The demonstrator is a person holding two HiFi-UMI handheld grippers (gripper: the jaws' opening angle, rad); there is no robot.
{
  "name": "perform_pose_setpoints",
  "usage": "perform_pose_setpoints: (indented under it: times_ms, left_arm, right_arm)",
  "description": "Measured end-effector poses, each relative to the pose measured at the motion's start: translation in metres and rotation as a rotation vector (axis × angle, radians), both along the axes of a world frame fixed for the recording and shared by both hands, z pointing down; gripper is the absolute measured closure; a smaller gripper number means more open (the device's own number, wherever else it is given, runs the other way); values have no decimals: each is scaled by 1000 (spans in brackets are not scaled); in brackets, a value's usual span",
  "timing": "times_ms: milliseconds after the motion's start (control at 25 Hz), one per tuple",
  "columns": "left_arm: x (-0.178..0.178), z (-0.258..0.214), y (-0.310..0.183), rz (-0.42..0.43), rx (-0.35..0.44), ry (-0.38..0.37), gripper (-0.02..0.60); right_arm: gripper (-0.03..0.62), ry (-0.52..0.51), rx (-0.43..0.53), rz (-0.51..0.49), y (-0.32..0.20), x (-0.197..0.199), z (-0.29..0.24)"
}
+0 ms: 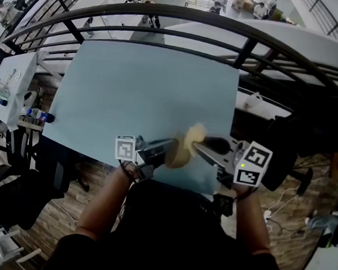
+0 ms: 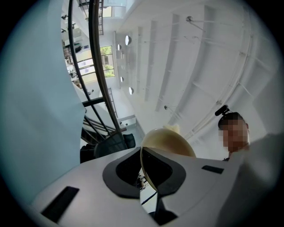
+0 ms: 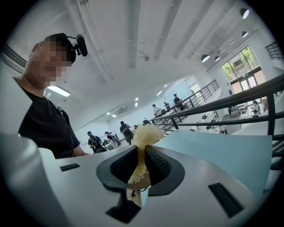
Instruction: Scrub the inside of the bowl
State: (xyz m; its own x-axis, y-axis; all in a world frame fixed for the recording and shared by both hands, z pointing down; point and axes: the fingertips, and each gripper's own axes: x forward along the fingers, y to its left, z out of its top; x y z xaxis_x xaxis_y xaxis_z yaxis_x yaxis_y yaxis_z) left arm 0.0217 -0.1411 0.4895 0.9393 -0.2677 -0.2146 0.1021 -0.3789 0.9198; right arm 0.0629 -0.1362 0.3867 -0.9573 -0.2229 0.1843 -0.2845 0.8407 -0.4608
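A cream bowl hangs tipped on its side over the near edge of the pale blue table. My left gripper comes in from the left and is shut on the bowl's thin rim; the bowl's rounded outside rises beyond the jaws. My right gripper reaches in from the right, shut on a yellowish mesh scrubber. In the head view the scrubber sits at the bowl's upper edge, blurred. Whether it touches the inside, I cannot tell.
A dark metal railing curves behind the table. Black chairs and a white side table with bottles stand at the left. A white desk and cables are at the right. The person's dark shirt fills the foreground.
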Motion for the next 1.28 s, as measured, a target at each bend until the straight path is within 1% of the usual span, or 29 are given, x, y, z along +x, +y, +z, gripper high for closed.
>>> perform_pose_setpoints:
  times_ms: [120, 240, 360, 560, 720, 800, 880, 1040, 1280]
  left_arm:
    - [0, -8, 11, 39, 38, 16, 574]
    - [2, -9, 16, 46, 30, 36, 572]
    - [-3, -6, 18, 46, 28, 30, 572]
    - [-21, 2, 10, 9, 4, 15, 572]
    - [-34, 15, 3, -39, -22, -28, 572]
    - [-41, 21, -2, -57, -23, -56, 572]
    - [-49, 31, -6, -66, -22, -100, 572]
    - [-61, 60, -13, -65, -15, -217, 572]
    - [-82, 100, -29, -62, -16, -388, 572]
  right_arm:
    - [533, 32, -1, 4, -5, -3, 10]
    - [533, 45, -19, 22, -12, -4, 21]
    - [531, 66, -42, 63, -22, -3, 39]
    - [531, 50, -94, 133, -34, -2, 60]
    - [531, 62, -116, 188, -40, 3, 79]
    - [531, 69, -135, 214, -44, 2, 91]
    - [531, 75, -161, 233, -47, -3, 103]
    - [531, 83, -209, 268, -50, -13, 125]
    - [531, 141, -278, 298, -52, -29, 168]
